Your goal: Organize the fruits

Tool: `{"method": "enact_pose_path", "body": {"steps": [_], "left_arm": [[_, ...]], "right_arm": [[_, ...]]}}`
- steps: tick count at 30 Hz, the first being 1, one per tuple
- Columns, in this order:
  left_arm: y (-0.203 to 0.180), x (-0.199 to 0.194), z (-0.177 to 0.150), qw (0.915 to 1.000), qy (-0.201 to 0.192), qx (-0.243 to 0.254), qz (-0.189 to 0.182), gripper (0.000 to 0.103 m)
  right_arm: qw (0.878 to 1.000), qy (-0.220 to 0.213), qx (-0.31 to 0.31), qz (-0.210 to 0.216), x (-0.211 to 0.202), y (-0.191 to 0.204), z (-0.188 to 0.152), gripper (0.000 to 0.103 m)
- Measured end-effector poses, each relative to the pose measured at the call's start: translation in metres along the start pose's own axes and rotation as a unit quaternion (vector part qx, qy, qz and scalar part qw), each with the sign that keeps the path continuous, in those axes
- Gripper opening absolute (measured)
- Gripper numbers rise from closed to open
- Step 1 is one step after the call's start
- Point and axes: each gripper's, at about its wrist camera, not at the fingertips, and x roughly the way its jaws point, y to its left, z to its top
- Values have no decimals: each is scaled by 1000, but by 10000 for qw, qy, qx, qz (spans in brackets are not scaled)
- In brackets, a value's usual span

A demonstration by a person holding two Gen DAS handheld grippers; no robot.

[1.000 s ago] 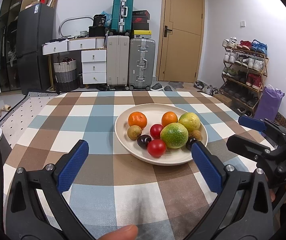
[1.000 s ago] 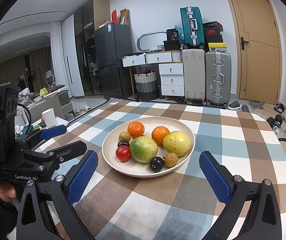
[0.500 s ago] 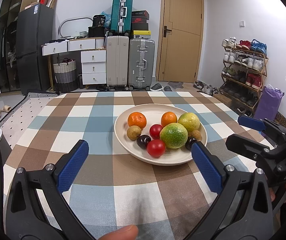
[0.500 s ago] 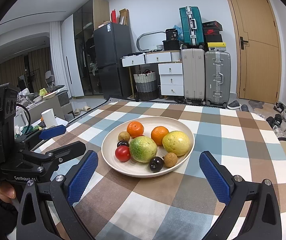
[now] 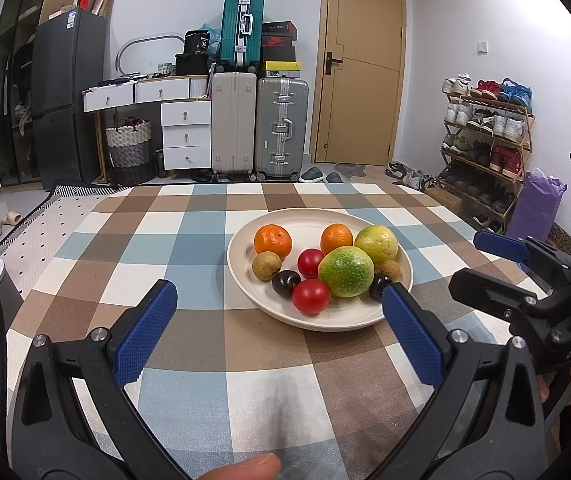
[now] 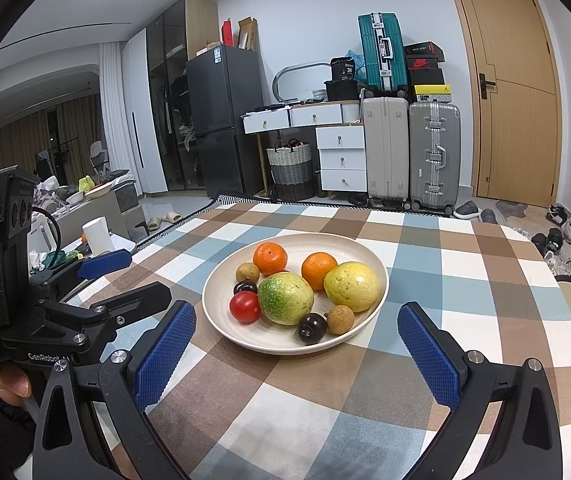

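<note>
A checked table (image 5: 213,344) filled the lower part of both views, with a cream plate (image 5: 241,280) resting near its middle. The left gripper (image 5: 277,312) hung low over the near edge, jaws spread wide with nothing between them, its right blue pad just in front of the plate's rim. The right gripper (image 6: 297,336) sat beside it — also wide and empty — the plate lying beyond the gap between its pads.

All the fruit lay on the plate. A green fruit (image 5: 345,271) was the biggest, touching a yellow-green one (image 5: 376,243) behind it. Two oranges (image 5: 272,241) sat at the back, well apart from each other. Two tomatoes (image 5: 310,296) lay left of the green fruit, one behind the other. A brown longan (image 5: 266,265) sat below the left orange, a second at the right near the rim. Smallest were two dark plums (image 5: 285,282) — one between the left longan and front tomato, the other against the green fruit's right side.
</note>
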Motion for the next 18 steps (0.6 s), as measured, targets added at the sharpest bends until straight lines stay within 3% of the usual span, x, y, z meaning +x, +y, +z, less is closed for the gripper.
{"method": "enact_pose_path", "body": {"steps": [18], "left_arm": [[-2,0,0,10000,-17,1,14,103]], "right_arm": [[10000,0,5,1,0,1,0,103]]}}
